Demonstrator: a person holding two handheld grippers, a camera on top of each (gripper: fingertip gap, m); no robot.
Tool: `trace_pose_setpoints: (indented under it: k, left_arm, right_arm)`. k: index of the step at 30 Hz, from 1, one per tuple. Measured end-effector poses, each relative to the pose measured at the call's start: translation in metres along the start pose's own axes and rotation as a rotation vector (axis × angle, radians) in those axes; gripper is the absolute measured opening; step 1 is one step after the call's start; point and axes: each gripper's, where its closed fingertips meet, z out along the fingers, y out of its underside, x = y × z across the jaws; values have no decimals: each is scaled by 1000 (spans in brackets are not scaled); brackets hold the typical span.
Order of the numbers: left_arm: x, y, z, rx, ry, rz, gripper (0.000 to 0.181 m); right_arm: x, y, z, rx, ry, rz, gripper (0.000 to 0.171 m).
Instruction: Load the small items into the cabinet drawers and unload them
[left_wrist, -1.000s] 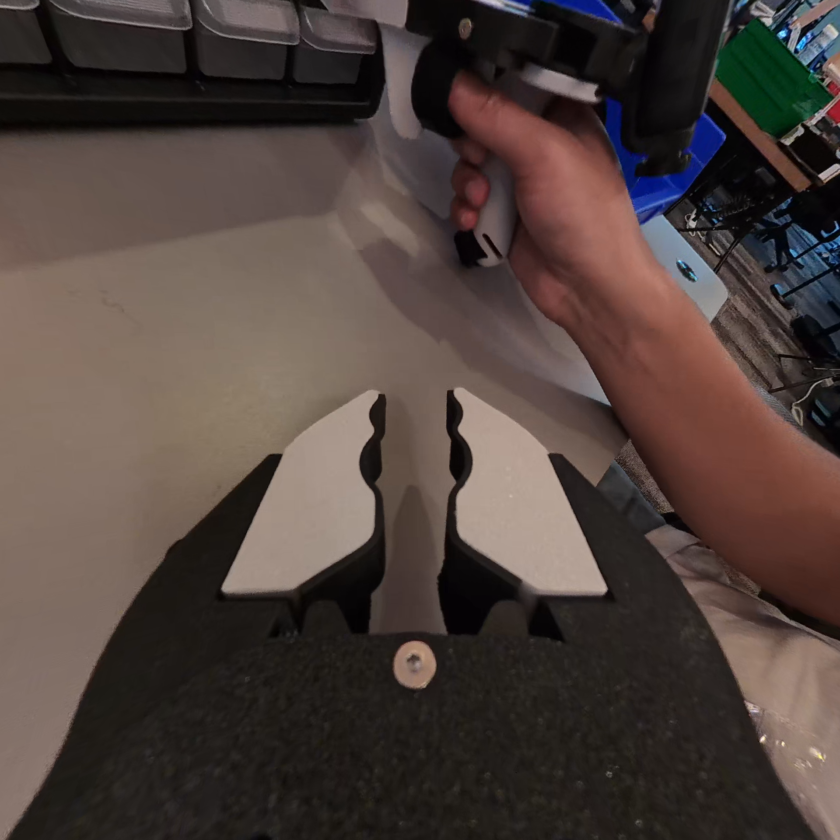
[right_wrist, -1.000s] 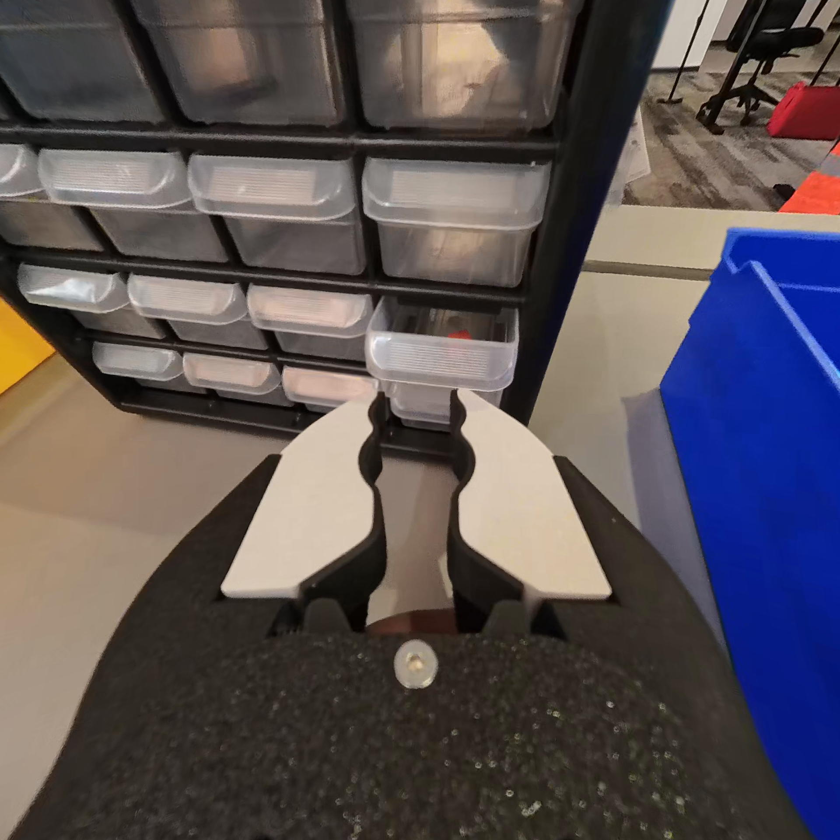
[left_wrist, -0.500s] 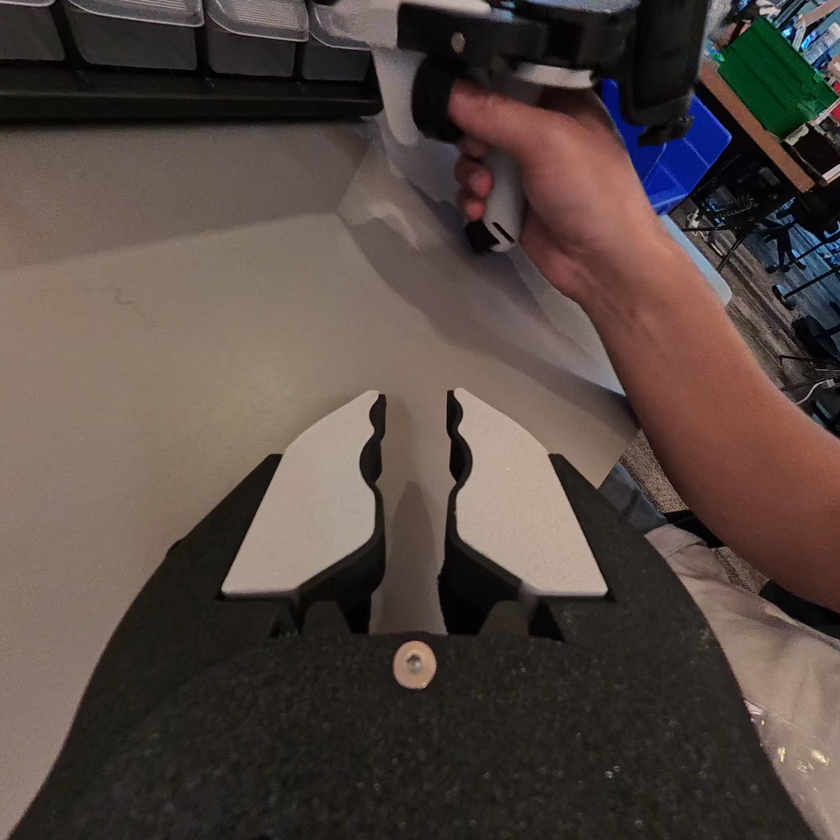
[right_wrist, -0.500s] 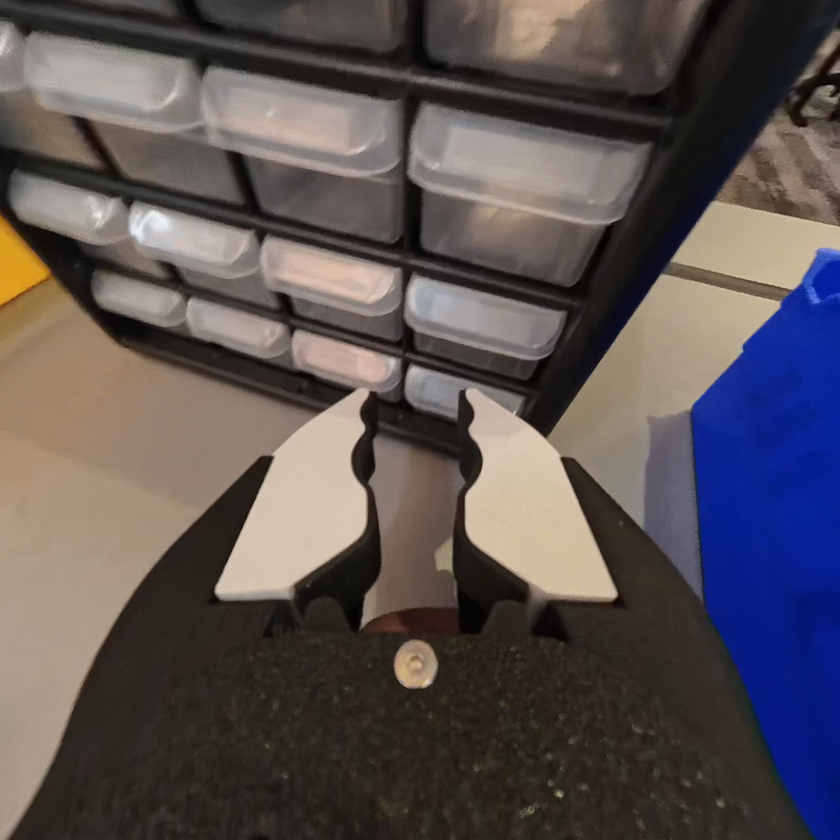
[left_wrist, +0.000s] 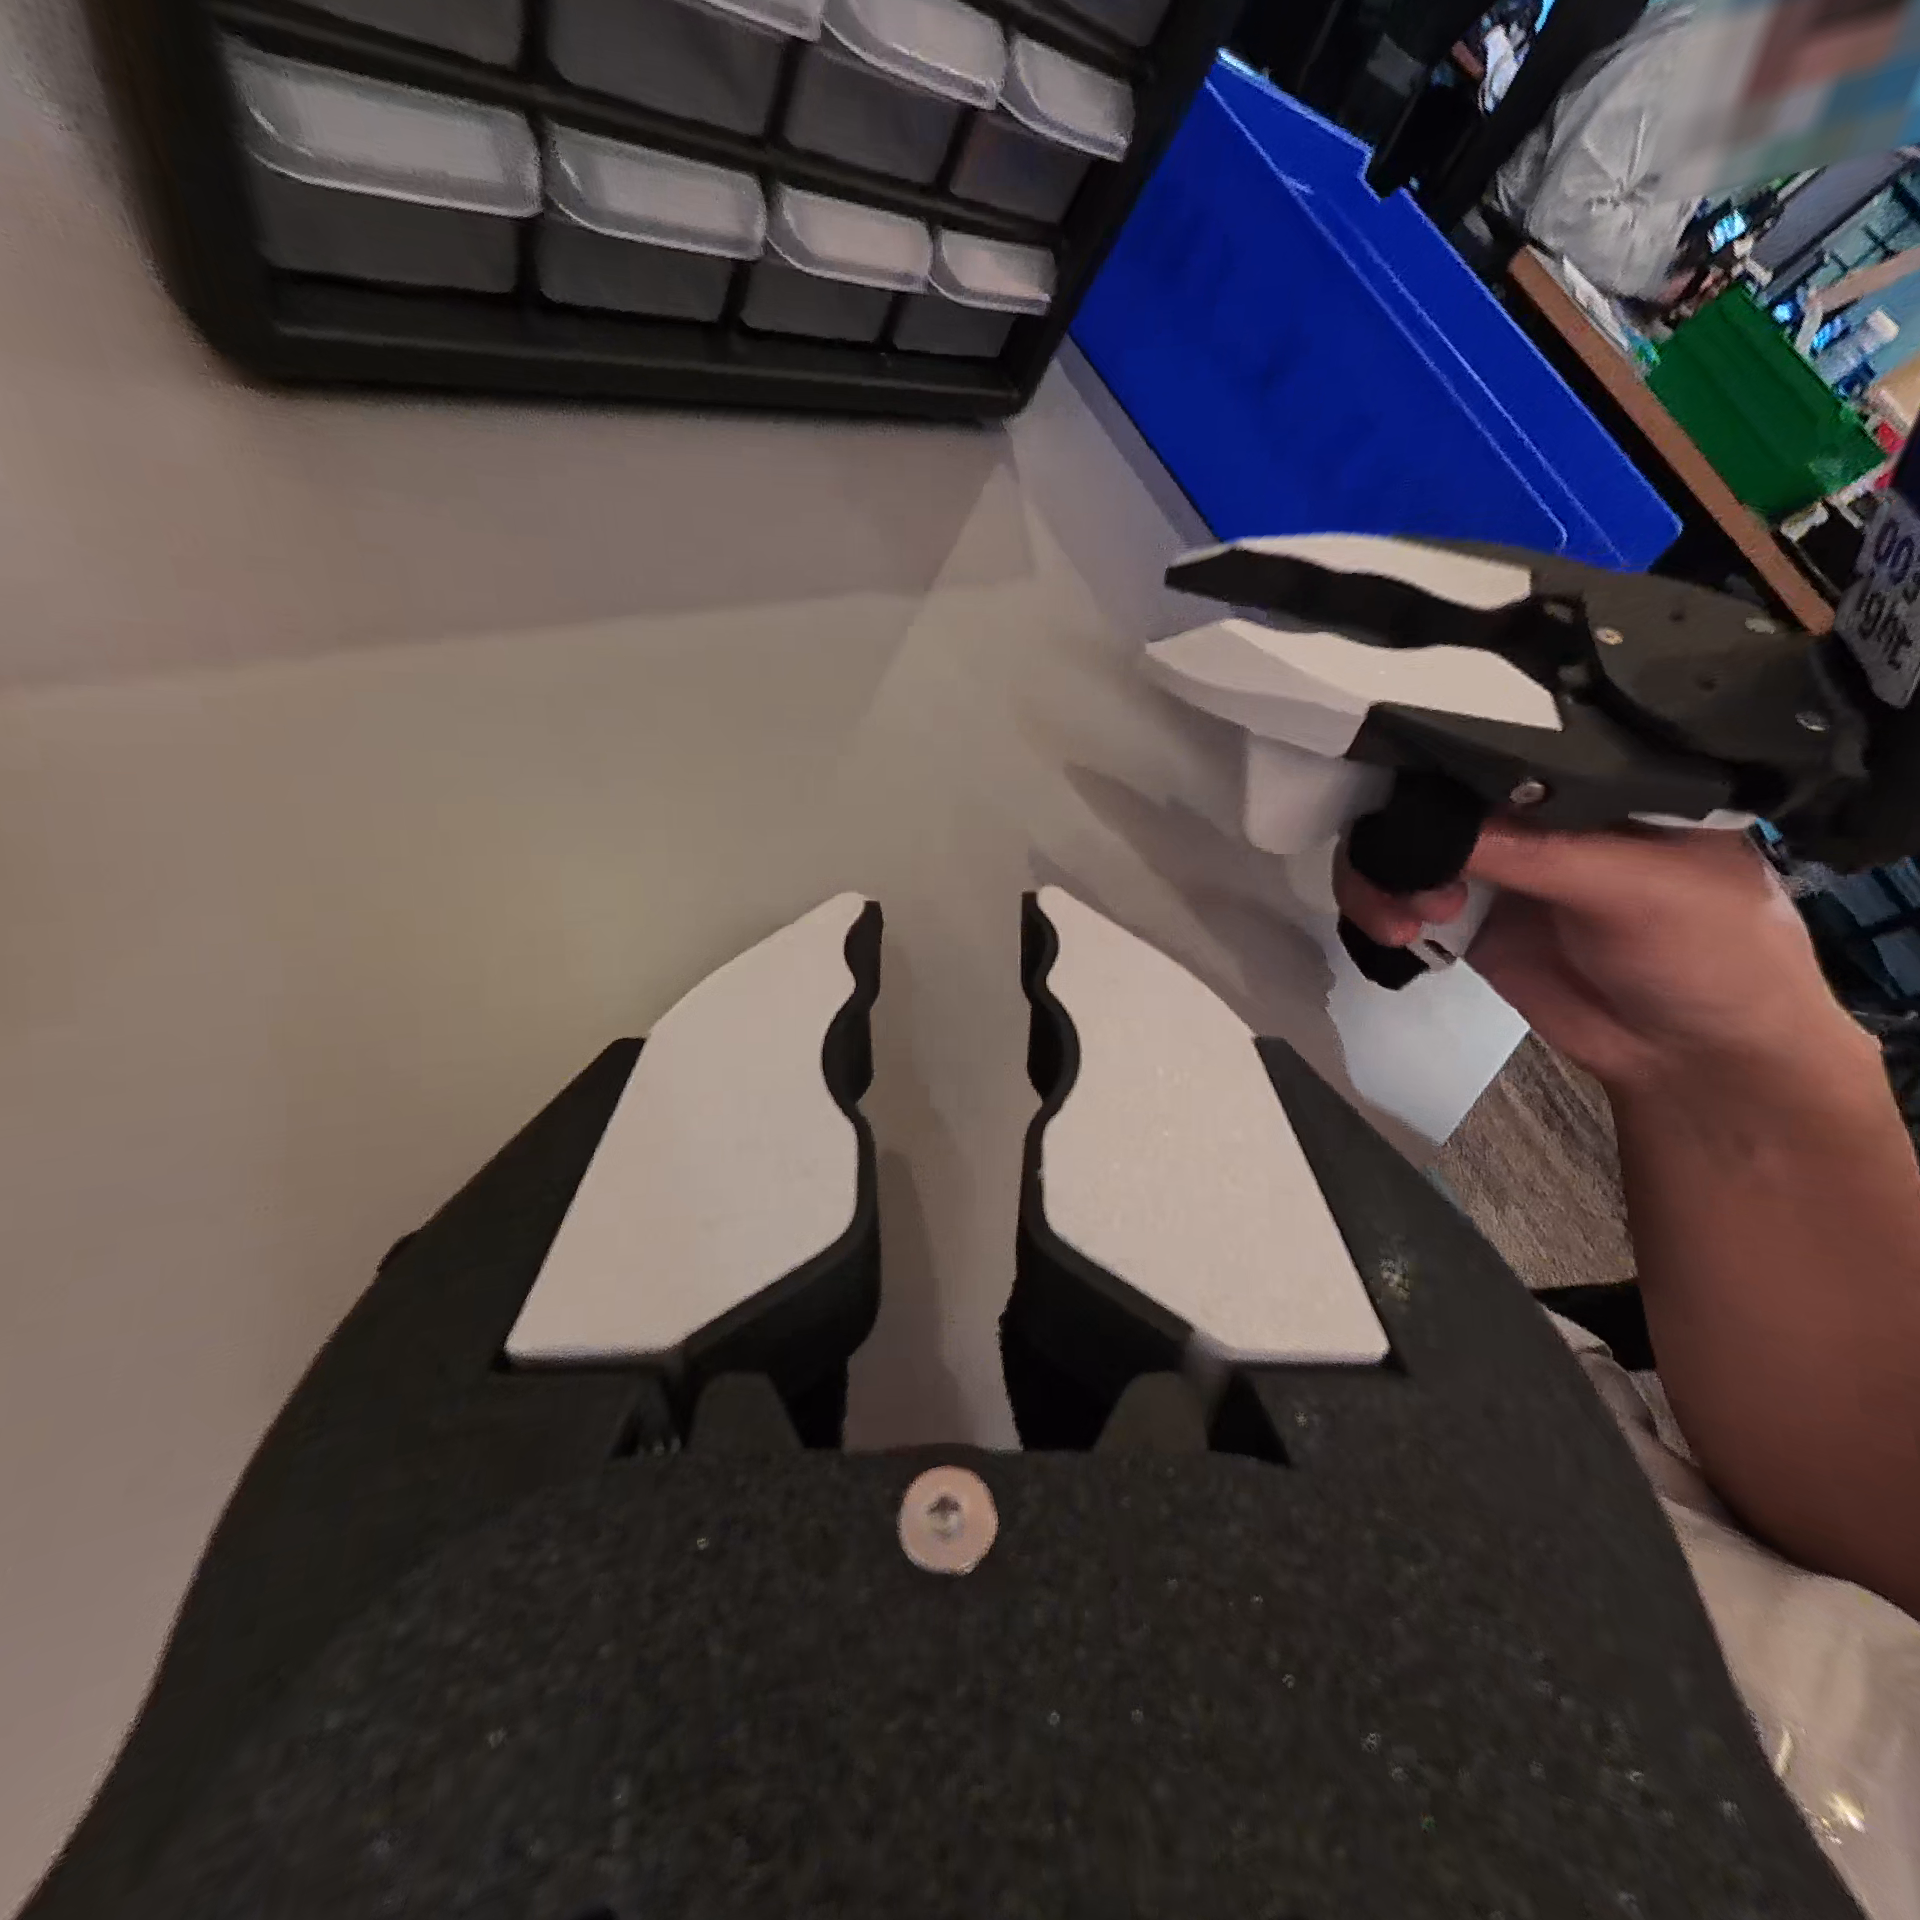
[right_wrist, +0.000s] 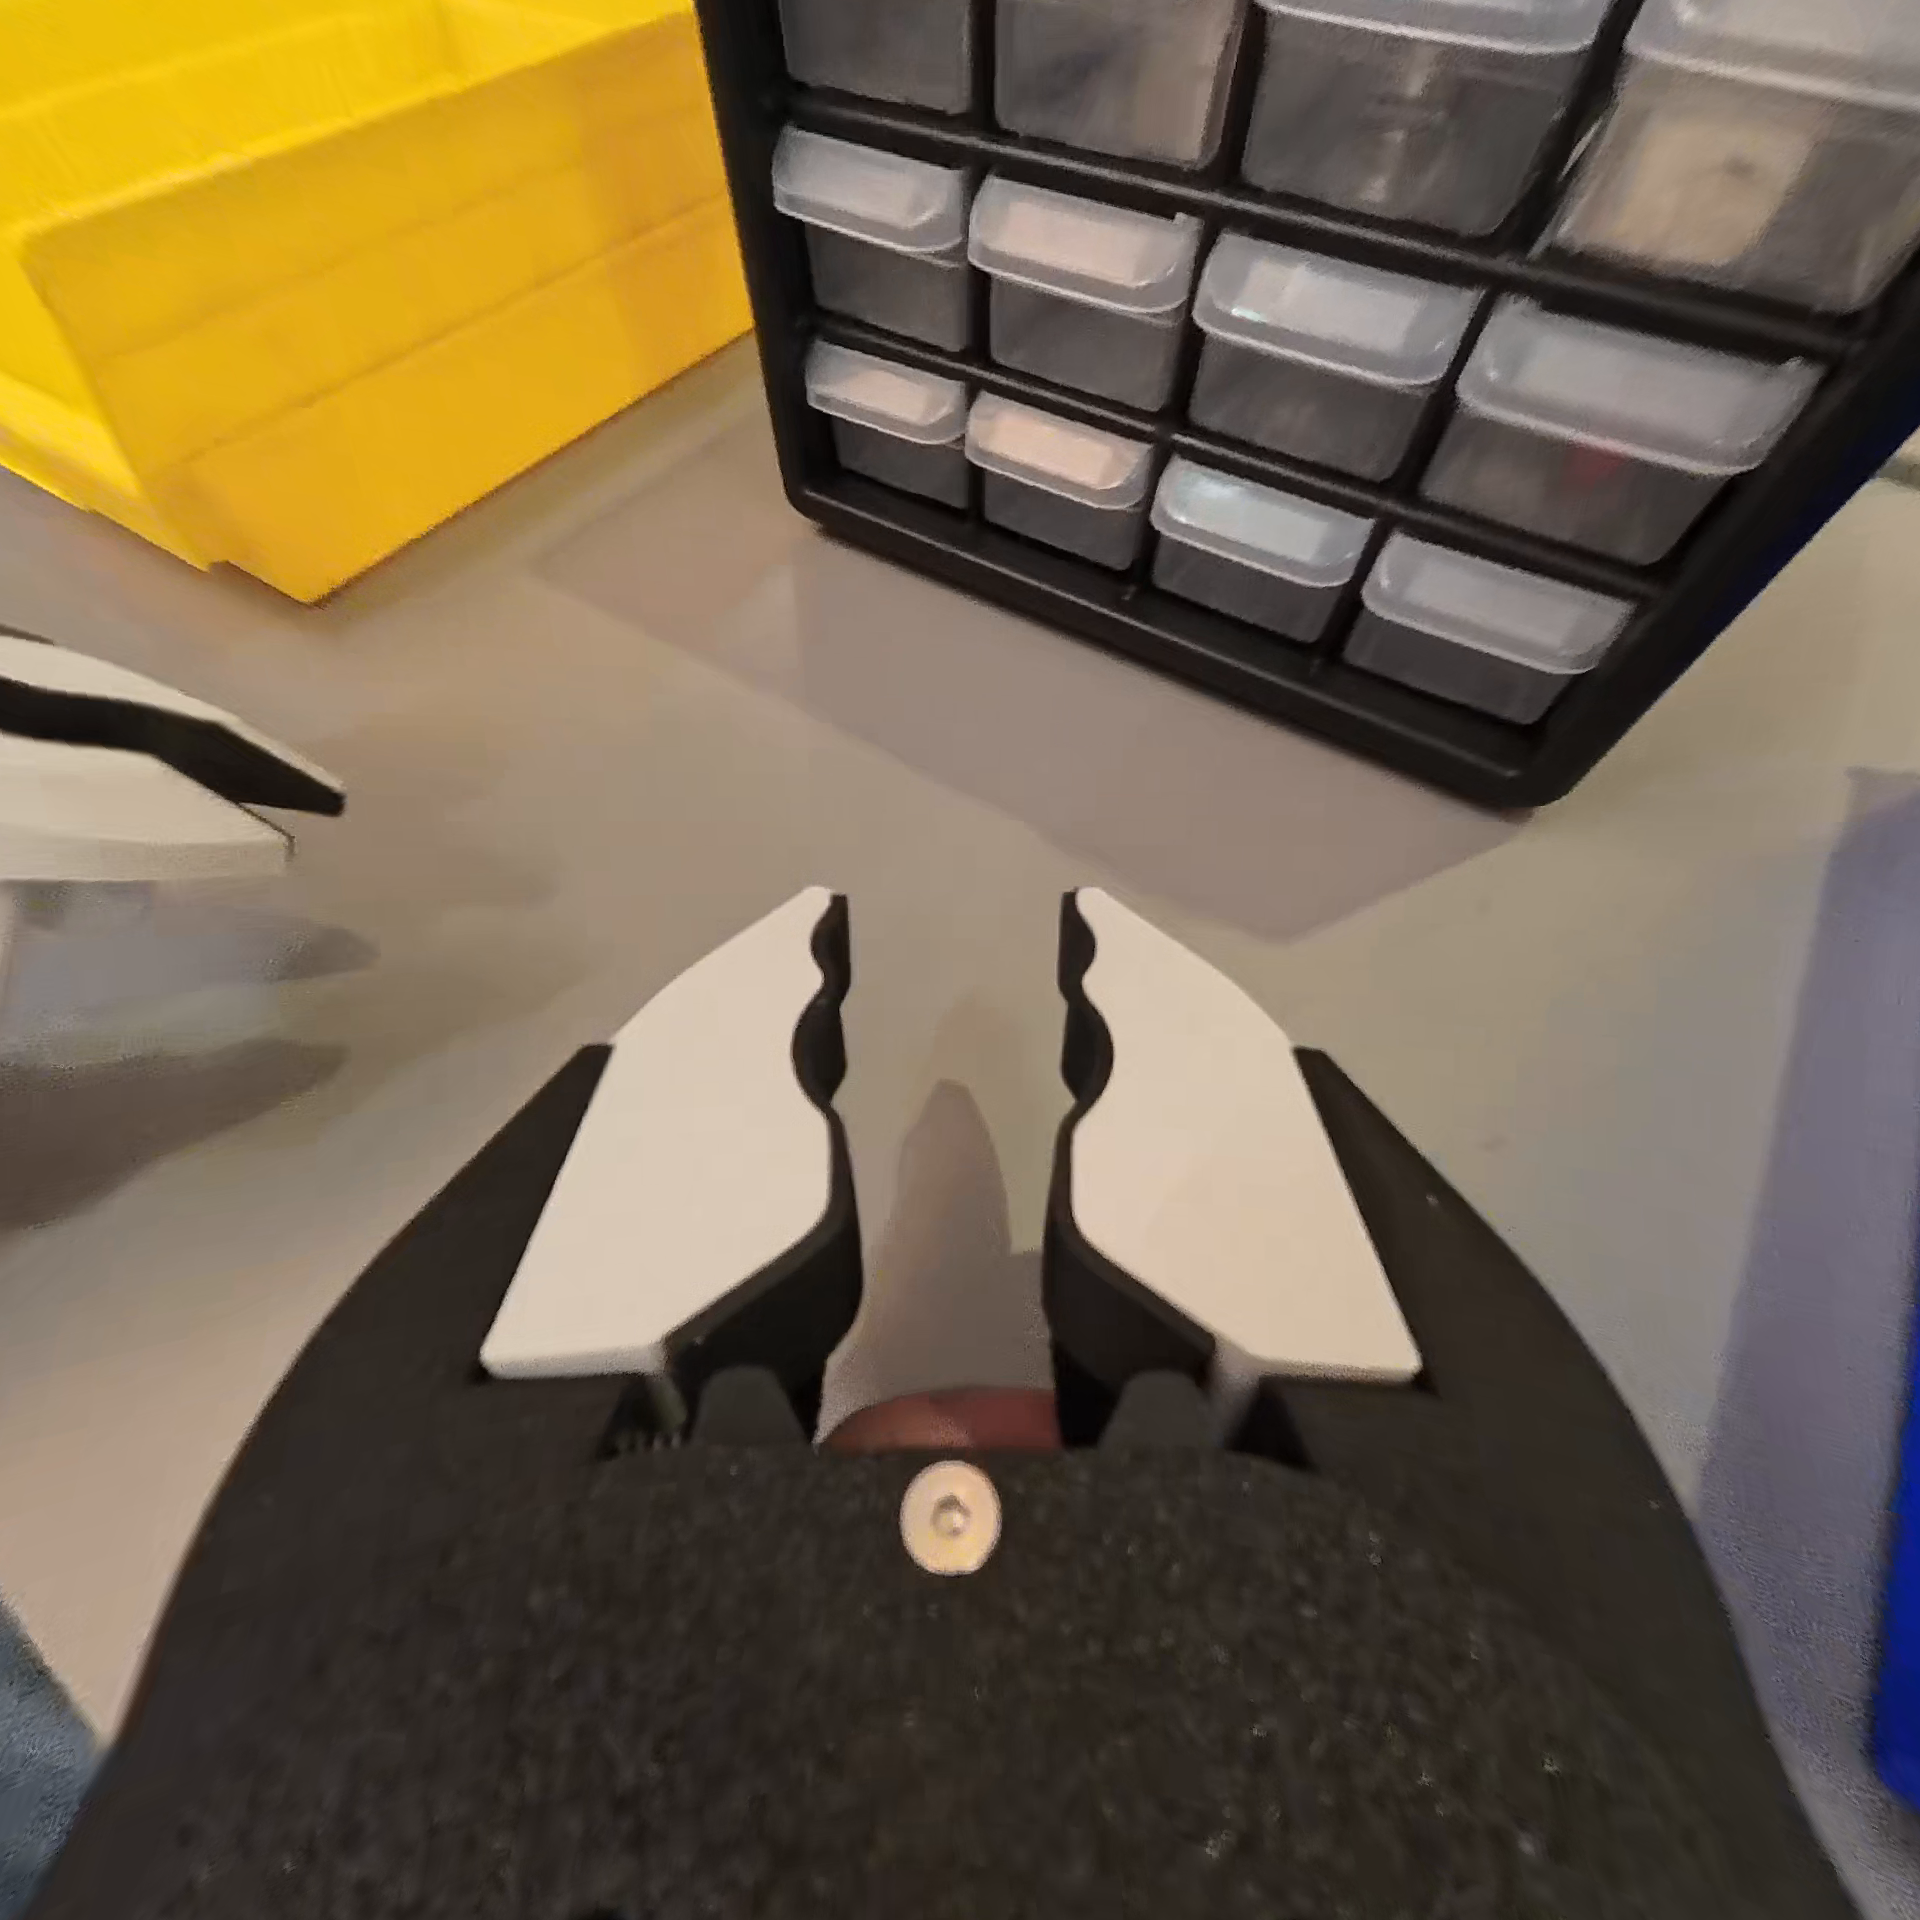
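Note:
A black cabinet (right_wrist: 1496, 748) with several clear drawers stands at the back of the grey table; all the drawers that show sit pushed in. It also shows in the left wrist view (left_wrist: 623, 353). My left gripper (left_wrist: 951, 914) is open and empty above bare table. My right gripper (right_wrist: 951, 904) is open and empty, in front of the cabinet and apart from it. It also shows in the left wrist view (left_wrist: 1184, 613), held by a hand (left_wrist: 1621, 956). The left gripper's fingertips (right_wrist: 260, 790) show at the left edge of the right wrist view. No small items are out on the table.
A yellow bin (right_wrist: 312, 312) stands left of the cabinet. A blue bin (left_wrist: 1330, 353) stands to its right and shows at the right edge of the right wrist view (right_wrist: 1891, 1247). The table's right edge (left_wrist: 1455, 1101) lies near the hand; a cluttered room is beyond. My right tips are roughly 15 cm from the black cabinet (right_wrist: 1496, 748). My left wrist view (left_wrist: 1001, 381) looks at it from another angle.
The drawer that stood out one second ago is now pushed in. My right gripper has drawn back from the cabinet and opened a little wider. The left view has swung up toward the cabinet.

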Motion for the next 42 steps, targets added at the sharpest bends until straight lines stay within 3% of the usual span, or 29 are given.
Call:
trace_pose_setpoints:
  k: [21,27,34,37,42]
  left_arm:
    - [-13,0,-2,4,-33,-26,25]
    - [-32,-6,-9,22,-97,-27,25]
    - [-61,-19,-29,82,-153,-81,25]
    - [-65,-20,-32,86,-162,-85,25]
    - [-66,-18,-29,73,-150,-92,25]
  right_arm:
    - [-12,5,12,-41,0,-36,39]
    - [-31,-52,35,48,81,-404,39]
    - [-30,-107,114,105,349,-1020,36]
    - [-26,-122,130,134,461,-1162,31]
    - [-22,-119,148,118,482,-1217,28]
